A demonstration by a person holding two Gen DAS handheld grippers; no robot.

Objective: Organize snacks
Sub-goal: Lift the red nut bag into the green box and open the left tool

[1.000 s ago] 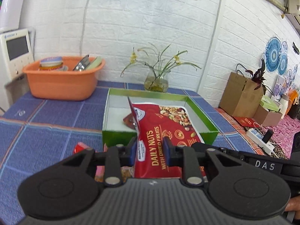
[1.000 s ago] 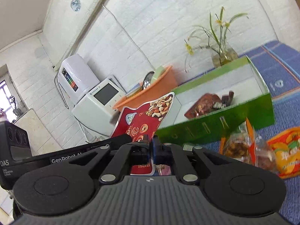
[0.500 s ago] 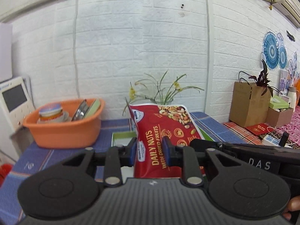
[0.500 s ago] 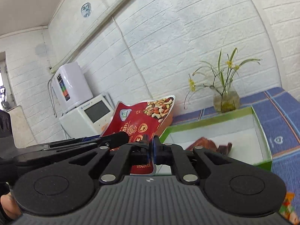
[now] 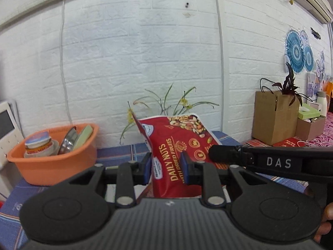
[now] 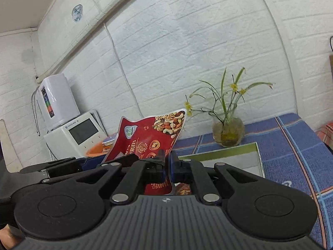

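A red "Daily Nuts with Dried Fruits" bag stands upright in the air, held from both sides. My left gripper is shut on its lower part. My right gripper is shut on the bag's right edge; its black body crosses the left wrist view. The green box with a white inside lies below and beyond the bag; a brown snack packet shows just under the right fingers.
An orange basin with tins and lids sits at the left on the blue checked tablecloth. A glass vase with yellow flowers stands behind the box. White appliances stand at the far left. Cardboard boxes stand at the right.
Both grippers have lifted the bag higher and tilted upward. The table and green box have dropped low in both views; the loose snack packets on the cloth are out of sight.
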